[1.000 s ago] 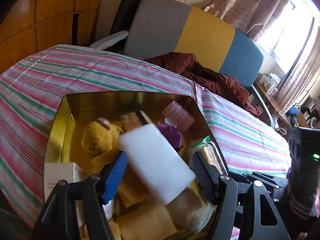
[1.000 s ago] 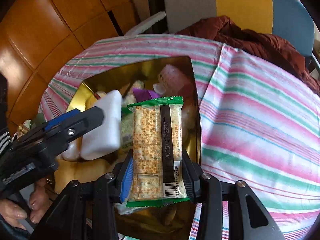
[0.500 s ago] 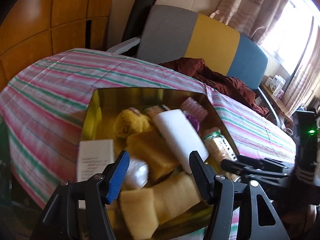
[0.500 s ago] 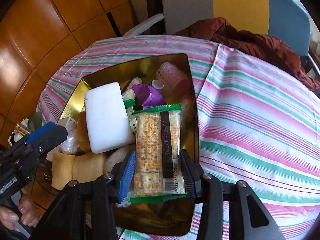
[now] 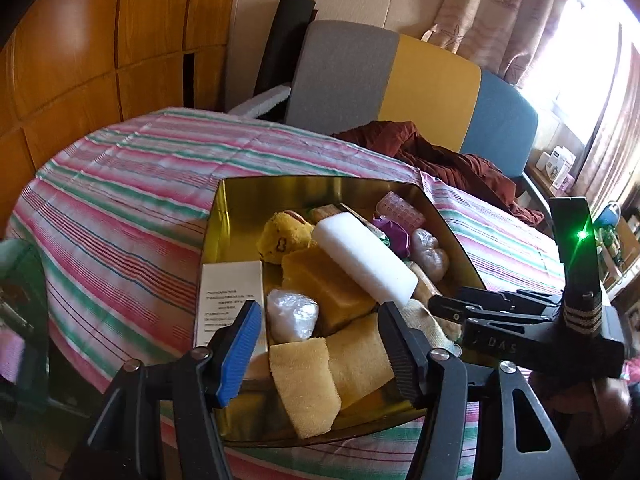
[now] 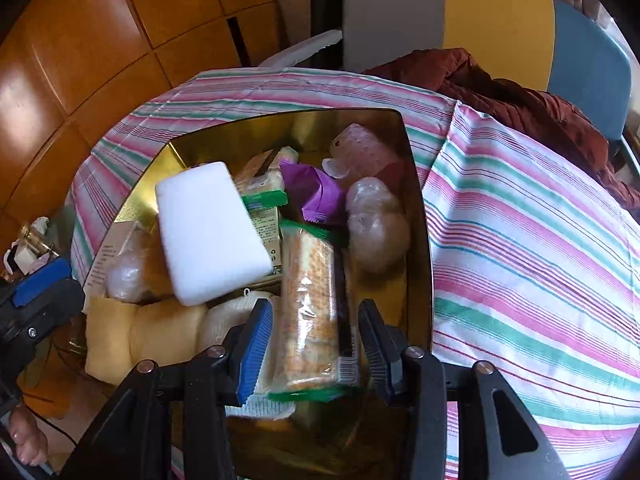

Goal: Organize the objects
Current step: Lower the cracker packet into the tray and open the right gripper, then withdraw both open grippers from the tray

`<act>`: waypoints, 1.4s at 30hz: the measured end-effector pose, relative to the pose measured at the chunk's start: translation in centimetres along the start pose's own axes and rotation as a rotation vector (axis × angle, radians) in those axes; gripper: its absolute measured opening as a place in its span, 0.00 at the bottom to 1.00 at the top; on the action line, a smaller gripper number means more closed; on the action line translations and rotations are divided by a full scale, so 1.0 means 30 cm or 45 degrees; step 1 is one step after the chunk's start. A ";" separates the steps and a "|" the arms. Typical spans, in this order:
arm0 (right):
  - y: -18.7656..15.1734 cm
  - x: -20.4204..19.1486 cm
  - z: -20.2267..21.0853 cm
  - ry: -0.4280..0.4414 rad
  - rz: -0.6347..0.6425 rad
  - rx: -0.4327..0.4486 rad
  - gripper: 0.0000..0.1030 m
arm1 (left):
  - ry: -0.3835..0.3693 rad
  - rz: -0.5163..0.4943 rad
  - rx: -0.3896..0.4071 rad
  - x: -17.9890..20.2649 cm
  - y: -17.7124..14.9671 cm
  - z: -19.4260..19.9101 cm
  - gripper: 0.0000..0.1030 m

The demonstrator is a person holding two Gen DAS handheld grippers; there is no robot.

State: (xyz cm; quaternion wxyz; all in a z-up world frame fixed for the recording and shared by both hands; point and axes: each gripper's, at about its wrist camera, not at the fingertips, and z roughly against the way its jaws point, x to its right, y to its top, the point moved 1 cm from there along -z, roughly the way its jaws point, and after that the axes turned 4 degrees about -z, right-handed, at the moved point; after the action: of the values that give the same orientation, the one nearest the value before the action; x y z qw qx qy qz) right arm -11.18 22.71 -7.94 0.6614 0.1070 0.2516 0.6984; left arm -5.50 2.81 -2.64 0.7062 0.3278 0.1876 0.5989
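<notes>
Left gripper (image 5: 320, 344): jaws spread wide, empty, angled downward. Right gripper (image 6: 316, 344): jaws parted, angled downward, level with the left.

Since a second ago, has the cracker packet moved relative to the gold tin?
Yes. The cracker packet has left the right gripper, whose jaws are now open, and lies lower in the gold tin, beside the white sponge block.

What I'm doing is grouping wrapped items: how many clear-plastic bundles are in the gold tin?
2. One bundle lies beside the white box at the left of the tin; the other near its right wall. More may be buried.
</notes>
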 end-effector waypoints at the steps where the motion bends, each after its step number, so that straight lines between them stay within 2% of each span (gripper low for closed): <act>1: -0.003 0.000 0.007 -0.012 0.003 0.003 0.44 | 0.007 -0.005 0.002 0.002 -0.003 0.003 0.63; 8: -0.038 -0.012 0.048 -0.028 0.011 0.031 0.44 | 0.054 -0.023 0.011 0.024 -0.020 0.018 0.66; 14: -0.061 -0.029 0.086 -0.054 0.000 0.072 0.45 | 0.115 -0.055 0.041 0.053 -0.037 0.047 0.79; 16: -0.073 -0.034 0.104 -0.077 -0.001 0.094 0.45 | 0.134 -0.063 0.049 0.059 -0.043 0.054 0.88; 22: -0.107 -0.032 0.147 -0.128 -0.038 0.139 0.47 | 0.144 -0.063 0.063 0.075 -0.063 0.080 0.99; 31: -0.189 -0.017 0.215 -0.236 -0.068 0.229 0.47 | 0.133 -0.064 0.083 0.112 -0.079 0.114 1.00; 35: -0.206 0.000 0.231 -0.246 -0.088 0.236 0.47 | 0.181 -0.070 0.093 0.130 -0.080 0.123 1.00; 42: -0.218 0.007 0.226 -0.249 -0.091 0.225 0.47 | 0.184 -0.071 0.092 0.130 -0.086 0.130 1.00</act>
State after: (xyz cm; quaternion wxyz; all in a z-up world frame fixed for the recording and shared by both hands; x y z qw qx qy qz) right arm -2.24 24.33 -5.44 0.6952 0.2235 0.2501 0.6358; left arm -0.24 5.47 -1.13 0.6949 0.3038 0.2686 0.5939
